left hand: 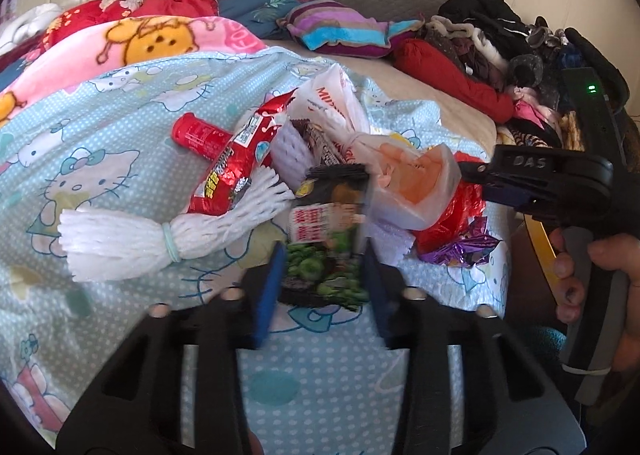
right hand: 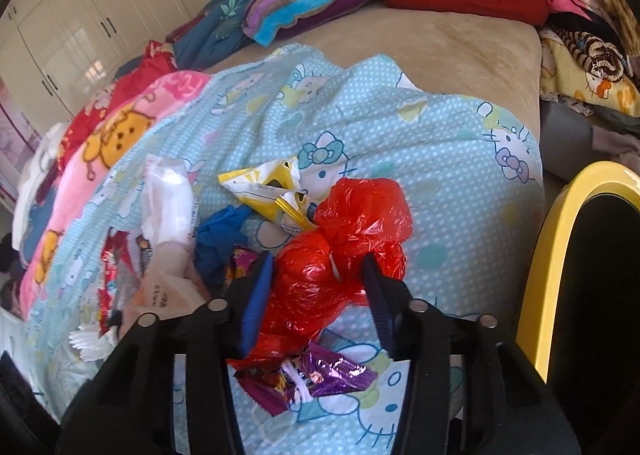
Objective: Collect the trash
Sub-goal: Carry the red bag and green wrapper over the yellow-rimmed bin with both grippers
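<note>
Trash lies piled on a light blue Hello Kitty sheet. My left gripper stands around a black and green snack packet, its blue pads at the packet's two sides. A red snack wrapper, a red can and white foam netting lie to its left. My right gripper straddles a crumpled red plastic bag, its jaws apart. It shows from the side in the left wrist view, by a translucent white and orange bag. A purple foil wrapper lies under it.
A yellow-rimmed bin stands at the bed's right edge. A yellow packet and a blue glove lie beyond the red bag. Blankets and piled clothes fill the bed's far side.
</note>
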{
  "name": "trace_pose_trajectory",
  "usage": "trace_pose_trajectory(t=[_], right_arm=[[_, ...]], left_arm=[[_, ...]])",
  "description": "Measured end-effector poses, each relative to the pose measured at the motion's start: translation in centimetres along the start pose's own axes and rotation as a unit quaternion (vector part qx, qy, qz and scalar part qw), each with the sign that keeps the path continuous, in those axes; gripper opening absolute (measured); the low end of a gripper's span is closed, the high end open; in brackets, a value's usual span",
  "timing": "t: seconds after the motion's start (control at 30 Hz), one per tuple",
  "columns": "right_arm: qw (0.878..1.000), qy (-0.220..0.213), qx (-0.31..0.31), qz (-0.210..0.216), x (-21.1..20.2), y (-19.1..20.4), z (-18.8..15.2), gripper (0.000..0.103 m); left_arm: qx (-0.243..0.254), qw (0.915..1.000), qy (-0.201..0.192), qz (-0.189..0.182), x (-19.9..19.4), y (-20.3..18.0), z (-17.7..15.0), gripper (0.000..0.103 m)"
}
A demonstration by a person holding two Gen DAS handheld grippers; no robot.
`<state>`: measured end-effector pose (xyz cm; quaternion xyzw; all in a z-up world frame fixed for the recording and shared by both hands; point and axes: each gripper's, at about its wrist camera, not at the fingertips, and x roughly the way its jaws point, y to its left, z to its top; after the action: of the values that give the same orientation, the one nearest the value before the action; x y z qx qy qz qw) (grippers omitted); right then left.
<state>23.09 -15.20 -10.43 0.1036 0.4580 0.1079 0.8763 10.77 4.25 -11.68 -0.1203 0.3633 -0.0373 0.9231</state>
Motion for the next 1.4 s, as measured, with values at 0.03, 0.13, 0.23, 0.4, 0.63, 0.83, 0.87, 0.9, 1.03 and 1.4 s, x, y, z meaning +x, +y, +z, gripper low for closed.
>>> trace_pose_trajectory(t=[0.03,0.13,0.23,0.4,0.63,0.83,0.87,0.9,1.03,1.4], right_arm=[[1.000,-0.004,0.004,0.006,-0.4,-0.2,-0.1,0.040],[0.999,-0.023,0.011,0.020,-1.7,-0.6,-0.2,0.038],[0.998,-0.045,0.012,0.034,-3.3,-0.8,-0.2,0.038],[0.996,-0.084,0.000,0.040,-5.8,-1.1,-0.2,0.038],[0.993,-0.110,-0.007,0.038,-8.2,-2.1,-0.6,0.038],[0.991,-0.127,-0.011,0.032,-10.2,-3.3,-1.1,0.038],[0.991,-0.129,-0.010,0.031,-10.4,-3.4,-1.1,0.038],[0.991,-0.131,-0.009,0.030,-10.8,-3.7,-1.1,0.038],[0.990,-0.141,-0.005,0.024,-12.1,-4.9,-1.3,0.038],[0.988,-0.151,0.009,0.008,-14.7,-7.9,-1.4,0.038]], left_arm=[[0.001,1.0000,0.001,-0.002,0.0,-0.1,0.0,0.016],[0.007,0.9999,-0.001,-0.008,-0.4,-0.4,0.0,0.008],[0.002,0.9999,-0.009,-0.014,-1.2,-0.5,0.0,0.003],[-0.005,0.9992,-0.030,-0.025,-3.3,-0.6,0.6,0.003],[0.002,0.9972,-0.060,-0.045,-5.7,-2.2,1.8,0.003],[0.018,0.9948,-0.071,-0.070,-6.6,-4.6,2.6,0.003],[0.022,0.9944,-0.072,-0.075,-6.6,-5.1,2.7,0.003],[0.025,0.9940,-0.072,-0.078,-6.7,-5.5,2.8,0.003],[0.039,0.9924,-0.072,-0.091,-6.7,-7.2,2.9,0.003],[0.070,0.9879,-0.072,-0.119,-7.0,-10.8,2.8,0.003]])
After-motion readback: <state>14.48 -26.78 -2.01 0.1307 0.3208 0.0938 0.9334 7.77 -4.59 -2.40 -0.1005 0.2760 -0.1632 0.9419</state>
